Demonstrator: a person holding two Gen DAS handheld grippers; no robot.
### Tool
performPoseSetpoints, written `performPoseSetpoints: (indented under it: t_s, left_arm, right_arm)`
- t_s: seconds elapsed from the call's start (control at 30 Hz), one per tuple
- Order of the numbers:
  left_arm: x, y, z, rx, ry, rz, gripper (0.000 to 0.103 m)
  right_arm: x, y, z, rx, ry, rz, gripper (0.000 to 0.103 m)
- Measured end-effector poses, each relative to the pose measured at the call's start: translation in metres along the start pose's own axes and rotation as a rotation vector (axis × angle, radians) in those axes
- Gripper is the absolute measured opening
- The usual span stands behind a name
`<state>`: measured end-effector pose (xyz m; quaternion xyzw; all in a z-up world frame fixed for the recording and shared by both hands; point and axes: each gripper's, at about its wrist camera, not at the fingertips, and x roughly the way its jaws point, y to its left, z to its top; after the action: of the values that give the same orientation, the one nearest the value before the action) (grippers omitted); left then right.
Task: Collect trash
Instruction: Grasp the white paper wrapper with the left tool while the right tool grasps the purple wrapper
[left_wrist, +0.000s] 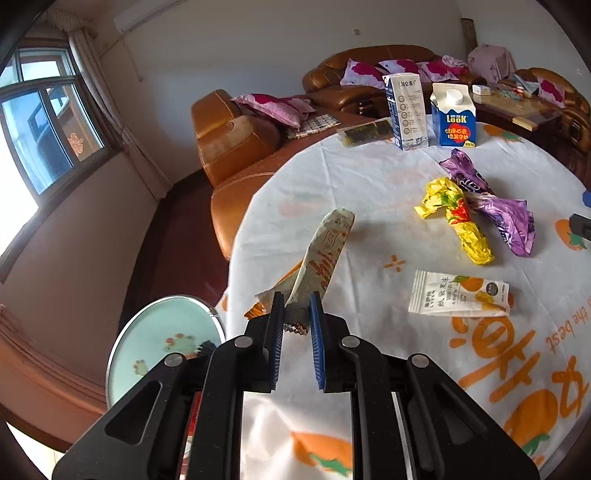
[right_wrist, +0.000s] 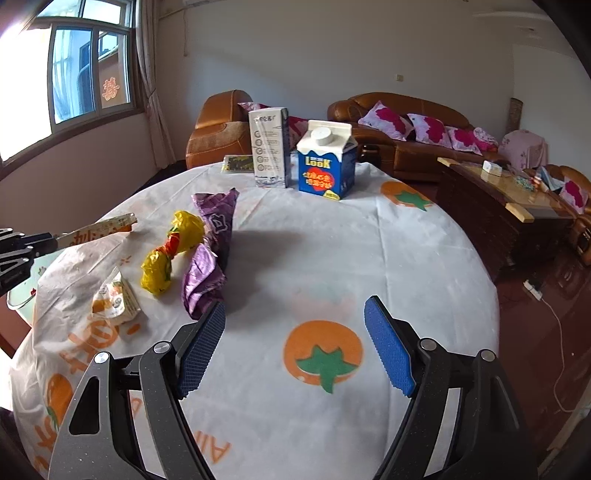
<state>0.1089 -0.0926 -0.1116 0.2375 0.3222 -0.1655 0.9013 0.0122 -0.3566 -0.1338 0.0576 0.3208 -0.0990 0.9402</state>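
Observation:
My left gripper (left_wrist: 297, 306) is shut on the crimped end of a long beige wrapper (left_wrist: 325, 254), which sticks up off the table; the same wrapper (right_wrist: 99, 229) shows at the left edge of the right wrist view. A crumpled yellow wrapper (left_wrist: 458, 218), a purple wrapper (left_wrist: 495, 206) and a white and orange sachet (left_wrist: 458, 297) lie on the table to its right. My right gripper (right_wrist: 295, 328) hangs open over bare tablecloth, with the purple wrapper (right_wrist: 210, 258) just left of its left finger.
Two cartons, a tall white one (right_wrist: 269, 147) and a blue one (right_wrist: 327, 162), stand at the far side of the round table (right_wrist: 406, 258), with a dark flat packet (left_wrist: 365, 133) beside them. A pale green bin (left_wrist: 162, 339) sits below the table's left edge. Sofas stand behind.

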Motion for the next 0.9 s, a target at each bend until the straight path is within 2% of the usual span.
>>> performPoseSetpoints:
  t_s: [0.17,0.4,0.53,0.57,0.67,0.73,0.77,0.83,0.9]
  left_arm:
    - [0.0,0.01,-0.007,-0.018,0.016,-0.013,0.013]
    - [-0.017,0.021,-0.005,-0.055,-0.045,-0.043,0.012]
    - [-0.021,0.028,-0.005,-0.066,-0.062,-0.037,0.012]
    - [-0.021,0.03,-0.006,-0.068,-0.061,-0.032,0.012]
    - [-0.019,0.035,-0.01,-0.08,-0.053,-0.018,0.011]
    - [-0.017,0.041,-0.015,-0.089,-0.044,-0.003,0.011]
    - [-0.016,0.045,-0.017,-0.095,-0.04,0.002,0.011]
    - [-0.017,0.052,-0.021,-0.107,-0.037,0.017,0.01]
    - [-0.019,0.059,-0.023,-0.117,-0.036,0.024,0.01]
  right_arm:
    - [0.016,0.019,0.015,-0.014,0.045,0.028,0.077]
    - [0.029,0.041,0.028,-0.026,0.06,0.055,0.077]
    - [0.043,0.05,0.03,-0.023,0.103,0.067,0.075]
    - [0.047,0.051,0.031,-0.019,0.12,0.072,0.072]
    - [0.059,0.053,0.033,-0.017,0.174,0.083,0.056]
    - [0.066,0.052,0.031,-0.006,0.214,0.107,0.034]
    - [0.067,0.052,0.03,-0.003,0.222,0.126,0.032]
    - [0.064,0.054,0.03,-0.017,0.217,0.143,0.015]
    - [0.059,0.056,0.031,-0.029,0.196,0.142,0.012]
